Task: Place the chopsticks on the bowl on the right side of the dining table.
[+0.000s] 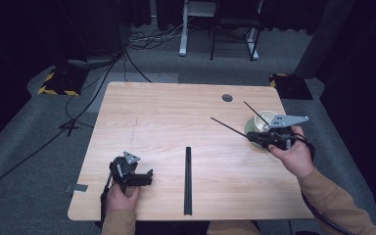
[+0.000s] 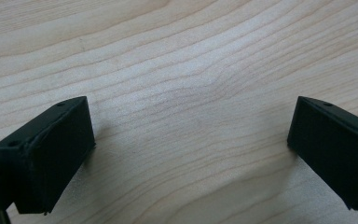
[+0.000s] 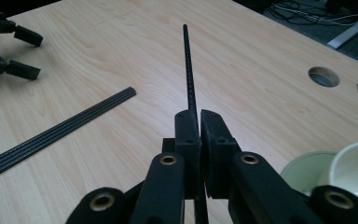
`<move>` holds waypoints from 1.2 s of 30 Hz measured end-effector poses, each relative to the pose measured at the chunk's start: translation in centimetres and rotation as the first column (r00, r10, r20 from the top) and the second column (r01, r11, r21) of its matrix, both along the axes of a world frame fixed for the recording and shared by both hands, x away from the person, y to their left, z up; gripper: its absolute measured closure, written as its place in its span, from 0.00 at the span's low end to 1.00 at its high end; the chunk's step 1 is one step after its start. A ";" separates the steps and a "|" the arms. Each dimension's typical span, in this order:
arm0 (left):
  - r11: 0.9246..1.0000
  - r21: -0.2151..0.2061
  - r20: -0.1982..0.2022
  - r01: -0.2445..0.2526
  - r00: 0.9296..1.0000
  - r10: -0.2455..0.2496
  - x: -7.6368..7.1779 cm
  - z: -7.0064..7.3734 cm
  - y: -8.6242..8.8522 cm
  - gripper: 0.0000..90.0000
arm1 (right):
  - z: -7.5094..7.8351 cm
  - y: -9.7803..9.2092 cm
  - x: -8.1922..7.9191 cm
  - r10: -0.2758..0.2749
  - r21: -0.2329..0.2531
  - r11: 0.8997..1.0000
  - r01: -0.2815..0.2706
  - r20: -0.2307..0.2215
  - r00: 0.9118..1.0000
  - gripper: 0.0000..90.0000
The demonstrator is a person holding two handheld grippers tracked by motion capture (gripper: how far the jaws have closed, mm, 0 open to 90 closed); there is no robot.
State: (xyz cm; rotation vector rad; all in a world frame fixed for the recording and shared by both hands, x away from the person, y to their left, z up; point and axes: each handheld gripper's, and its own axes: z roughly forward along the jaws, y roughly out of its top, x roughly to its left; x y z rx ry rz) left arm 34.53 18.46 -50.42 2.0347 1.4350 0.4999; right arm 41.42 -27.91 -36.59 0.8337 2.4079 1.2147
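My right gripper (image 1: 252, 139) hovers at the table's right side, shut on a thin black rod (image 1: 227, 127) that sticks out toward the far left. The right gripper view has the jaws (image 3: 199, 116) pressed together on that rod (image 3: 189, 70). Just behind it a white bowl (image 1: 266, 122) sits in a pale green dish (image 3: 307, 170), and a second thin rod (image 1: 255, 111) leans in the bowl. Near the front left edge my left gripper (image 1: 149, 177) rests low and open, with bare wood between its jaws (image 2: 191, 140).
A flat black ribbed strip (image 1: 188, 181) lies front to back in the middle of the wooden table (image 1: 166, 112). A round cable hole (image 1: 227, 98) is at the back right. Beyond the table are cables and desk legs on grey carpet.
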 end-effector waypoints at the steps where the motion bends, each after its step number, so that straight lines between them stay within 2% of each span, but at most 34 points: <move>1: 1.000 0.000 0.000 0.000 1.000 0.000 0.0 0.0 0.0 0.01 | 0.2 -0.2 0.2 -0.001 0.002 1.000 0.001 0.001 1.000 0.96; 9: 1.000 0.001 0.005 -0.005 1.000 0.005 0.1 0.0 0.0 0.00 | 1.4 -2.0 2.2 -0.027 0.025 0.999 0.027 0.024 0.999 0.96; 16: 1.000 -0.003 0.003 -0.010 1.000 0.010 0.1 -0.1 -0.1 0.00 | 2.3 -3.5 4.2 -0.066 -0.001 0.998 0.067 0.045 0.997 0.96; 29: 1.000 -0.002 0.003 -0.010 1.000 0.010 0.1 -0.1 -0.1 0.00 | 2.5 -7.3 7.1 -0.163 0.002 0.987 0.163 0.051 0.985 0.96; 36: 1.000 -0.002 0.004 -0.010 1.000 0.010 0.1 -0.1 -0.1 0.00 | 1.3 -8.1 9.0 -0.183 -0.015 0.983 0.184 0.041 0.982 0.96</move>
